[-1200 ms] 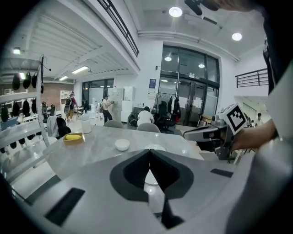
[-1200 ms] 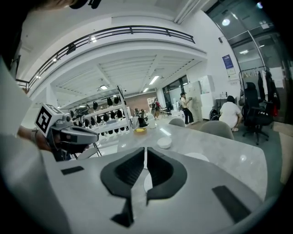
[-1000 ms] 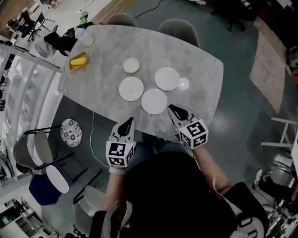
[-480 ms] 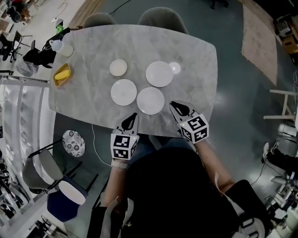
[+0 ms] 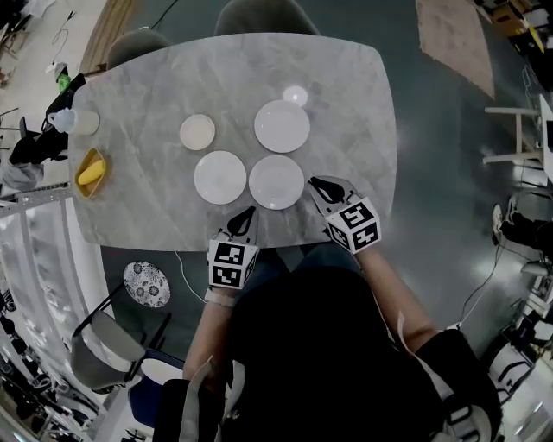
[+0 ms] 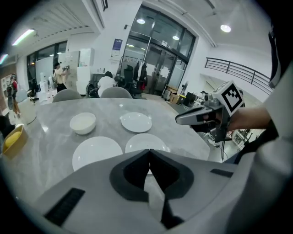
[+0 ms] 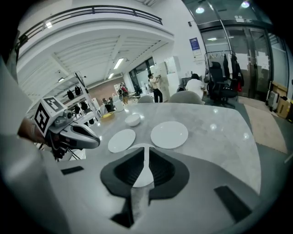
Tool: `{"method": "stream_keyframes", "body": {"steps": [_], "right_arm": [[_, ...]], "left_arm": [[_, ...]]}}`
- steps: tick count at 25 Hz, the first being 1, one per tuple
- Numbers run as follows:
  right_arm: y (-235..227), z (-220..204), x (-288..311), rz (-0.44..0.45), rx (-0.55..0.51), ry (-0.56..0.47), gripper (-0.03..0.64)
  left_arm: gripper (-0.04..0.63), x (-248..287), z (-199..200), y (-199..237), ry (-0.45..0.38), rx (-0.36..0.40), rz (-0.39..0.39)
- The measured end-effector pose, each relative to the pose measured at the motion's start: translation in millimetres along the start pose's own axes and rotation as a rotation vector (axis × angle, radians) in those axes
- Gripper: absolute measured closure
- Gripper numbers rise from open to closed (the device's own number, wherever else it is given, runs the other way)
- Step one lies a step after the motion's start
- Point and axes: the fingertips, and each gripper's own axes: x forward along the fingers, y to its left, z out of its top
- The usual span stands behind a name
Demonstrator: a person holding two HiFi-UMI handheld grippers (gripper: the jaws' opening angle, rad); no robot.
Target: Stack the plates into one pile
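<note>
Three white plates and a small white bowl (image 5: pixel 198 132) lie on the grey marble table (image 5: pixel 346 104). One plate (image 5: pixel 282 126) is further back; two plates (image 5: pixel 219 177) (image 5: pixel 276 181) lie side by side near the front edge. My left gripper (image 5: pixel 249 211) is shut and empty, just short of the gap between the two near plates (image 6: pixel 97 151) (image 6: pixel 146 142). My right gripper (image 5: pixel 316 183) is shut too, with nothing in it, at the right rim of the near right plate. In the right gripper view that plate (image 7: pixel 142 176) shows under the closed jaws.
A yellow dish (image 5: pixel 91 171) and a pale cup (image 5: pixel 85 123) stand at the table's left end. Chairs (image 5: pixel 255 15) are tucked in at the far side. More chairs (image 5: pixel 104 345) and a patterned round thing (image 5: pixel 146 284) are on the floor to my left.
Both grippers have come down and forward over the table's front edge, closer to the two near plates. Both have stayed shut. The plates have not moved.
</note>
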Motion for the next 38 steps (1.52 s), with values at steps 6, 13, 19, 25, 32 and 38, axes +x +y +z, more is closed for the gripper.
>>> {"method": "stream_keyframes", "body": {"steps": [6, 13, 19, 25, 32, 38], "right_arm": [[-5, -18, 23, -0.065, 0.063, 0.032, 0.595], [-16, -34, 46, -0.130, 0.129, 0.052, 0.571], [-22, -50, 63, -0.152, 0.181, 0.086, 0.498], [-25, -62, 71, -0.161, 0.230, 0.100, 0.460], [-25, -70, 78, -0.165, 0.278, 0.102, 0.438], [-21, -73, 82, -0.154, 0.289, 0.111, 0.431]], "left_arm": [[0.588, 26, -21, 12, 0.086, 0.059, -0.078], [0.588, 52, -33, 24, 0.148, 0.098, -0.149], [0.588, 64, -50, 29, 0.204, 0.085, -0.193], [0.588, 75, -54, 25, 0.237, 0.091, -0.237], [0.588, 85, -65, 27, 0.292, 0.099, -0.238], [0.588, 88, -70, 29, 0.291, 0.083, -0.229]]}}
